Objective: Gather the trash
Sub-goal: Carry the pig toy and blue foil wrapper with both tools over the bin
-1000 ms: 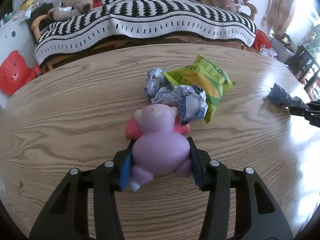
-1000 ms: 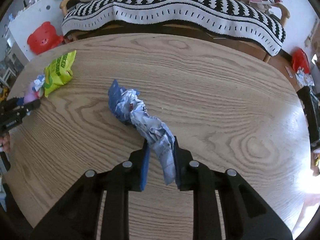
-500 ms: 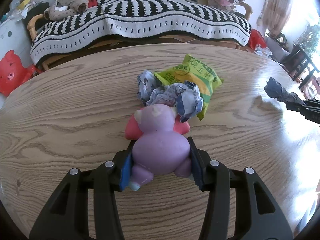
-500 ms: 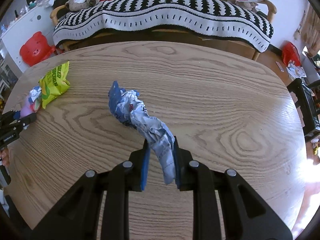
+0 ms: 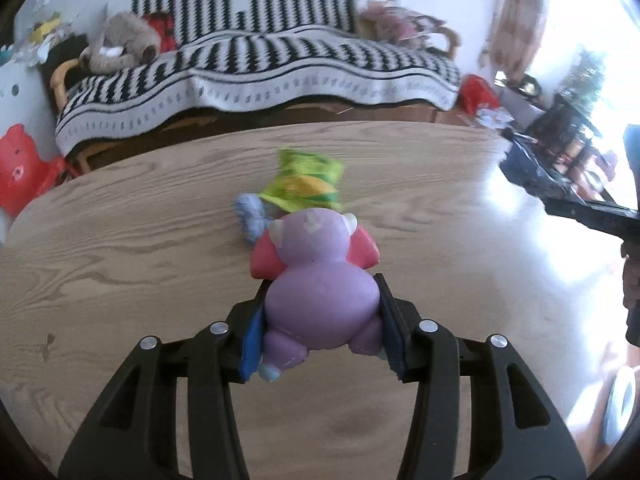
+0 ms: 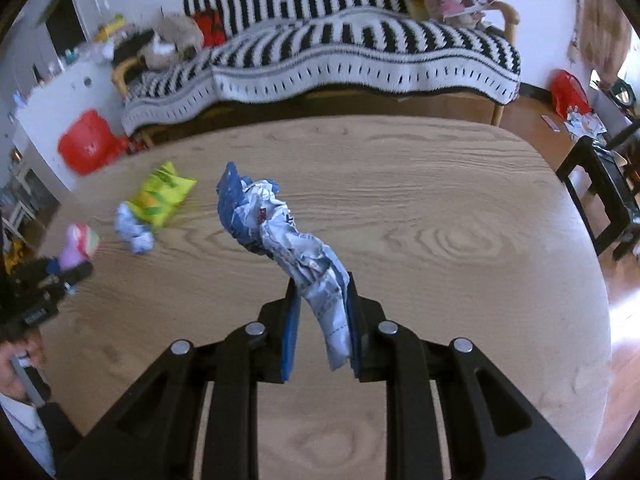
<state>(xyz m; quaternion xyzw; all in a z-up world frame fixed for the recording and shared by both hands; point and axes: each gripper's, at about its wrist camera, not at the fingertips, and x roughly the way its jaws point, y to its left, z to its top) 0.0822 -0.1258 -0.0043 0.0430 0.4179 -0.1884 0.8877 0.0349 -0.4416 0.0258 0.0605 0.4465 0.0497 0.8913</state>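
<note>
While the left gripper has its jaws clamped on a purple toy, the right gripper pinches a crumpled paper wad, both up off the bench; a green snack bag and another paper ball lie there
</note>
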